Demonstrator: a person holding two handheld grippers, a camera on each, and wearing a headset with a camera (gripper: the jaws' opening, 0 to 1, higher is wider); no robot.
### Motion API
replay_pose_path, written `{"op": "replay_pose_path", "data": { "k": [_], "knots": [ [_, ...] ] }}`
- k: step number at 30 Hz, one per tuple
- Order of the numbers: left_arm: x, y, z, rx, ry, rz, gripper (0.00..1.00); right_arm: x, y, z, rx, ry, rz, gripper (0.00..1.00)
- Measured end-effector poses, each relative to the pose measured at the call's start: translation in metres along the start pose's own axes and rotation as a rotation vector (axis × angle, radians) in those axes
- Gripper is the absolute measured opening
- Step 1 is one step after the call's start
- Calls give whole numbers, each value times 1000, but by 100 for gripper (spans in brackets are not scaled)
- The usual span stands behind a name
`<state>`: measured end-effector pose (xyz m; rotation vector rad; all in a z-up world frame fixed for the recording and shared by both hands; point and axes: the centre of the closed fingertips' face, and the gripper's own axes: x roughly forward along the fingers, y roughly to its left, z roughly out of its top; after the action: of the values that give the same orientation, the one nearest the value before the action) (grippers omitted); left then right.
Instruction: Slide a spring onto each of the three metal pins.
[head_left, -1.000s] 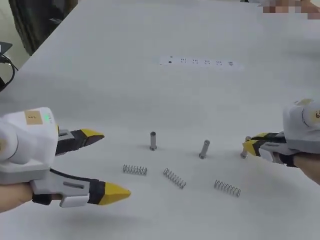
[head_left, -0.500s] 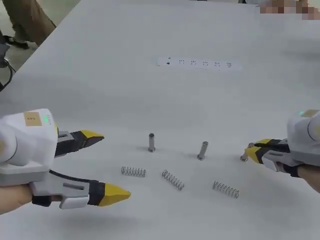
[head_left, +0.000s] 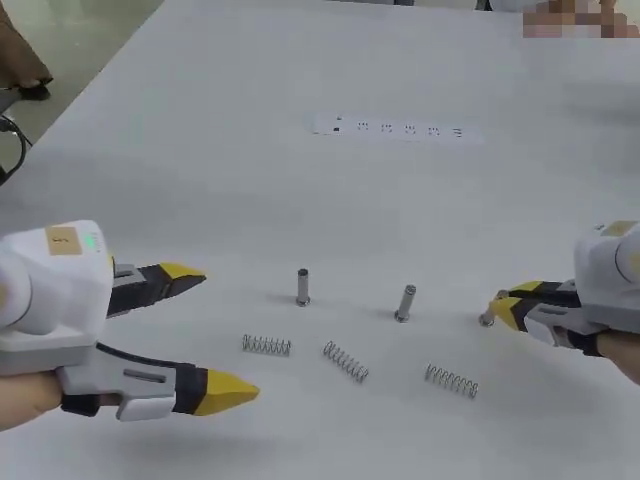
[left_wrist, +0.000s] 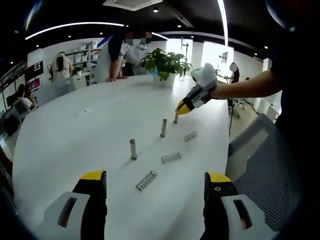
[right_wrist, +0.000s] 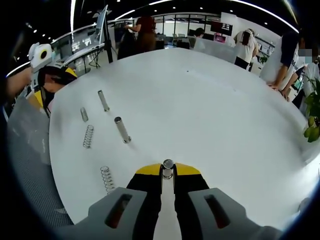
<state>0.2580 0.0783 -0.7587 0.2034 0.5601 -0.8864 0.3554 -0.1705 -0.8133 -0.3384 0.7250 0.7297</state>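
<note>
Nearest, the left tool (head_left: 230, 332) is held low over the tabletop (head_left: 200, 150), its jaws wide apart with nothing between them. Just past its tips three springs are laid on their sides in a loose row, each apart from the others: the left spring (head_left: 267, 345), the middle spring (head_left: 346, 361) and the right spring (head_left: 451, 380).

Behind them three pins are stood upright: the left pin (head_left: 303, 286), the middle pin (head_left: 404, 302) and the right pin (head_left: 487, 318). No spring is seen on any of them. The right tool (head_left: 503, 303) is closed on the right pin, whose round head is seen between the yellow tips in the right gripper view. Farther back a white power strip (head_left: 395, 127) is laid flat.

The springs are judged to be light, thin-wired and soft, apt to roll or to flick away if pinched hard. Each is best taken gently across the coil near one end, so that the other end is left open for the pin. The pins are judged stiff but easily toppled, so steadying low on the shaft is advised.
</note>
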Motion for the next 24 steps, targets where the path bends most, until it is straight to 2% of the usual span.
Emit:
{"op": "replay_pose_path", "data": {
  "k": [15, 19, 24],
  "knots": [
    [-1, 1, -1, -1, -1, 3, 76, 2, 1, -2, 13, 16, 8, 7],
    [-1, 0, 1, -8, -15, -3, 78, 2, 3, -1, 20, 16, 16, 11],
    [-2, 1, 0, -9, -12, 0, 78, 2, 3, 1, 26, 7, 12, 16]
  ]
}}
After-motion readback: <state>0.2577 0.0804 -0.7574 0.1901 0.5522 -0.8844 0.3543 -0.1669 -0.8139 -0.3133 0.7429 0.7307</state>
